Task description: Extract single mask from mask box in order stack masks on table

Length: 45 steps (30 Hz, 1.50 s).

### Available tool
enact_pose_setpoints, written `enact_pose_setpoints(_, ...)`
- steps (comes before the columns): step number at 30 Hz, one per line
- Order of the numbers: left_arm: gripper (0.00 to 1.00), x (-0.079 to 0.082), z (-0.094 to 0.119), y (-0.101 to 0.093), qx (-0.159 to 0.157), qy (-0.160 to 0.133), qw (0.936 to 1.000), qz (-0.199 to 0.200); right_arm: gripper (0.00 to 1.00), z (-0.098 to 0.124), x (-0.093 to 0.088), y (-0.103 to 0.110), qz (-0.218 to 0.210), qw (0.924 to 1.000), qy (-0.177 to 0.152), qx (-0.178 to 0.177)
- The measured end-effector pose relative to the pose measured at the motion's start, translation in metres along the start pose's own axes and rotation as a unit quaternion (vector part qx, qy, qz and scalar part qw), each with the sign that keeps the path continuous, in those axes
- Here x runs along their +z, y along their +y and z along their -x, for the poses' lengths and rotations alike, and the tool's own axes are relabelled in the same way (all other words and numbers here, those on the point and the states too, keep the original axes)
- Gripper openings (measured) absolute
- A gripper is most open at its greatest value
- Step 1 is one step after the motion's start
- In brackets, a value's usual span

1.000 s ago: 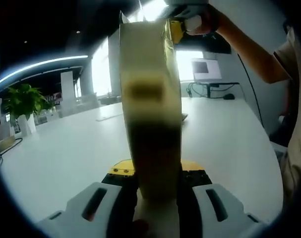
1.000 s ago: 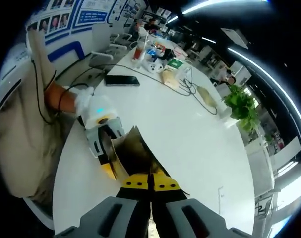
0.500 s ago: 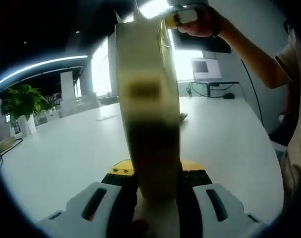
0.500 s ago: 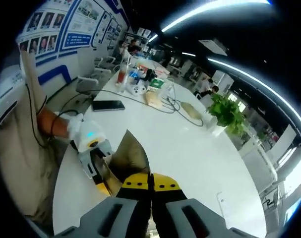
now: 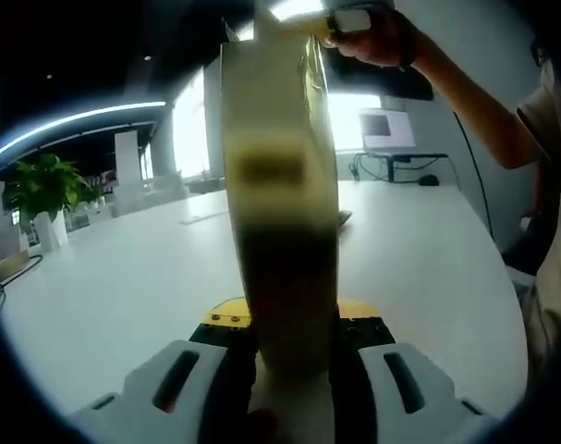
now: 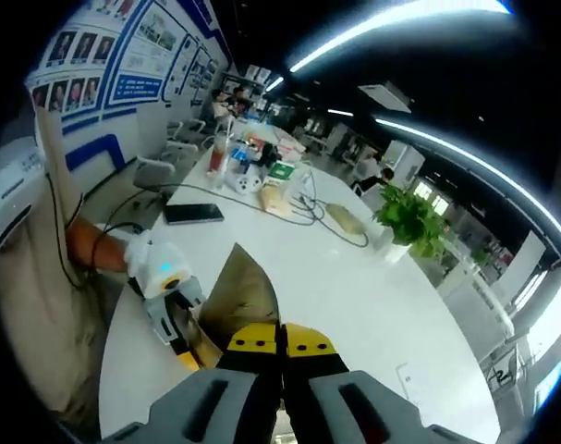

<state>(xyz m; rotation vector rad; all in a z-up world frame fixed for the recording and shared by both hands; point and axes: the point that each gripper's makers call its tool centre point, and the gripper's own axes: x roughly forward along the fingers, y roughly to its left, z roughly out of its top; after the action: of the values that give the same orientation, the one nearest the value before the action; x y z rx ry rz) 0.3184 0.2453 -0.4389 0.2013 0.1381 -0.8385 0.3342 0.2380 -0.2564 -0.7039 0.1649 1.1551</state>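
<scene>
Lifted higher, the right claw [image 6: 282, 344] is clenched above the mask box [image 5: 280, 231], which the left claw [image 5: 289, 370] grips; no legible writing.

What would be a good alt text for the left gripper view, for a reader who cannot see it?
The left gripper is shut on the mask box, holding it upright above a white table. The right gripper, in a person's hand, is at the box's top edge. A potted plant stands far left.
</scene>
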Motion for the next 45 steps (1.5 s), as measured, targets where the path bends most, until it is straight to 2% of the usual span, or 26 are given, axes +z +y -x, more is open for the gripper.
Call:
enact_pose_setpoints(23,0.20,-0.002,-0.001,0.001,0.003,0.005,0.9999,0.012,0.00,0.030,0.030,-0.030,0.009,0.9962,-0.040,-0.077)
enact_pose_setpoints(31,0.20,-0.001,0.000,0.001,0.002,0.005,0.9999,0.014,0.00,0.049,0.042,-0.050,0.010,0.9905,-0.056,-0.126)
enact_pose_setpoints(39,0.20,-0.002,-0.001,0.001,0.003,0.005,0.9999,0.015,0.00,0.063,0.052,-0.059,0.006,0.9867,-0.073,-0.145)
enact_pose_setpoints(45,0.20,-0.001,-0.001,0.001,0.003,0.005,0.9999,0.014,0.00,0.075,0.049,-0.074,-0.001,0.9819,-0.074,-0.174)
